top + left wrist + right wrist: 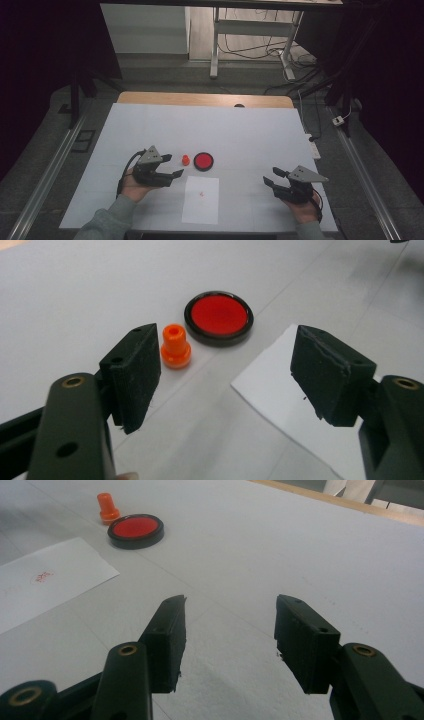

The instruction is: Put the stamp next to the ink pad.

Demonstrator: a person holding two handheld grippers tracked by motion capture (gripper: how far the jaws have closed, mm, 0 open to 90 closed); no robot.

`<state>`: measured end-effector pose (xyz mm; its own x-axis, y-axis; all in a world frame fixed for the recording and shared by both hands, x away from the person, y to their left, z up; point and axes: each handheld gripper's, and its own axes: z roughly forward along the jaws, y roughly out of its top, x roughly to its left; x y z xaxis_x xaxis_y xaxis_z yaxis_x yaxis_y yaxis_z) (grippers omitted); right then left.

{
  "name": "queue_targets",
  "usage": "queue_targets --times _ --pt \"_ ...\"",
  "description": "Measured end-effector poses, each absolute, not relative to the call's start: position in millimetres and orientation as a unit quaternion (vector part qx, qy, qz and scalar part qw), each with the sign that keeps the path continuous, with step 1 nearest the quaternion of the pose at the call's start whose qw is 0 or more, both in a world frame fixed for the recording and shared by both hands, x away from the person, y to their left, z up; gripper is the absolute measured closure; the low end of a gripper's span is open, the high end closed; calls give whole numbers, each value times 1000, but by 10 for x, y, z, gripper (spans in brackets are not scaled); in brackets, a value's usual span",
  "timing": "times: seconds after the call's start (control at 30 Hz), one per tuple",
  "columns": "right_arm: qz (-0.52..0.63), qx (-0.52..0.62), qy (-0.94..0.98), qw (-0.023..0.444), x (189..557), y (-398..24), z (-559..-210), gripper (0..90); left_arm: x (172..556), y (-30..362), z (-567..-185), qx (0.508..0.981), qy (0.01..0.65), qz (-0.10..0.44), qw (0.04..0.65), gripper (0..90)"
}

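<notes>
A small orange stamp (185, 160) stands upright on the white table, just left of a round red ink pad (203, 161) in a black rim. A white paper sheet (200, 199) lies nearer the front edge and bears a small red stamp mark (202, 194). My left gripper (173, 165) hovers open just left of the stamp, jaws pointing right. In the left gripper view its jaws (225, 372) stand wide with nothing between them; the stamp (175, 346) stands just beyond the left jaw, the ink pad (218, 315) farther off. My right gripper (270, 176) rests open and empty at the right.
The white table cover (240, 135) has a wooden strip (205, 99) along its far edge. A white desk frame (250, 35) and cables stand on the floor beyond. In the right gripper view the ink pad (135, 530), stamp (107, 507) and paper (45, 587) lie far left.
</notes>
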<state>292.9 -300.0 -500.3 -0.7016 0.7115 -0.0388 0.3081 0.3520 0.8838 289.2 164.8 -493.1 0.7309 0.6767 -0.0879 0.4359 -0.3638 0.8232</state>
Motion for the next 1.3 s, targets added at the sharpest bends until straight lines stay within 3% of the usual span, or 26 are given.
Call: queue_targets --times 0.53,1.3 --pt "450 310 809 216 2953 -3047 -5030 454 2504 2020 -5074 814 358 142 434 294" --pt "436 307 817 219 2976 -3094 -5052 454 2509 2106 -5160 811 374 132 430 294"
